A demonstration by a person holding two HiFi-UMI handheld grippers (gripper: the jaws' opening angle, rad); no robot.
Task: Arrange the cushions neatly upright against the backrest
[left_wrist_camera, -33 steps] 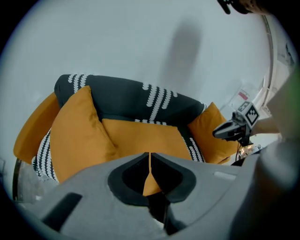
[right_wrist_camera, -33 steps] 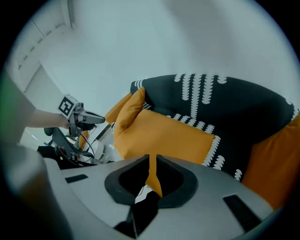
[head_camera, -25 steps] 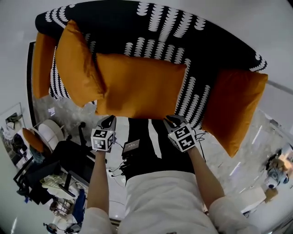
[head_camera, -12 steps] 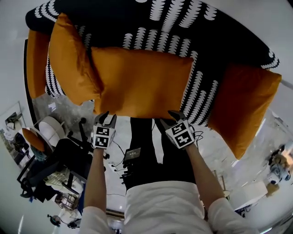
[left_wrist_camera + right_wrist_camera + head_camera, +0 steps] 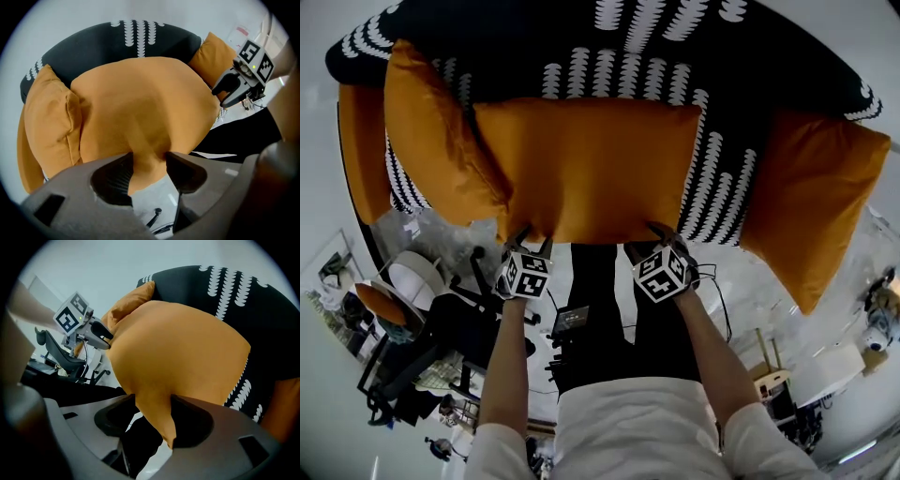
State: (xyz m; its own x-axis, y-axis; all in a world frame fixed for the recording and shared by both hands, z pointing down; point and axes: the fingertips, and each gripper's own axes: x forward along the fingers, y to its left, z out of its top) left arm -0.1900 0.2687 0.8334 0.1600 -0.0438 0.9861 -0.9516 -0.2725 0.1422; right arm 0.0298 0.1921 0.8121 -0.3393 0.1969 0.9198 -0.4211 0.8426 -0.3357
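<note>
A wide orange cushion [image 5: 586, 169] lies across the middle of the black sofa [image 5: 675, 56] with white patterning. My left gripper [image 5: 532, 239] is at its near left corner and my right gripper [image 5: 661, 234] at its near right corner. Both pairs of jaws have just been opening. In the left gripper view, the cushion's [image 5: 140, 103] edge sits between the wide jaws of the left gripper [image 5: 147, 161]. The right gripper view shows the same: the right gripper [image 5: 152, 411] stands wide around a corner of the cushion [image 5: 183, 348]. Further orange cushions lean at the left [image 5: 441, 141] and right [image 5: 816, 206].
Another orange cushion [image 5: 361, 150] hangs at the sofa's far left end. An office chair [image 5: 441, 328], a round white object [image 5: 408, 272] and cables lie on the floor to the left. The person's dark trousers [image 5: 600, 300] are right before the sofa.
Both grippers have sunk with the middle cushion, which has settled onto the sofa. Their jaws have spread from shut to wide.
</note>
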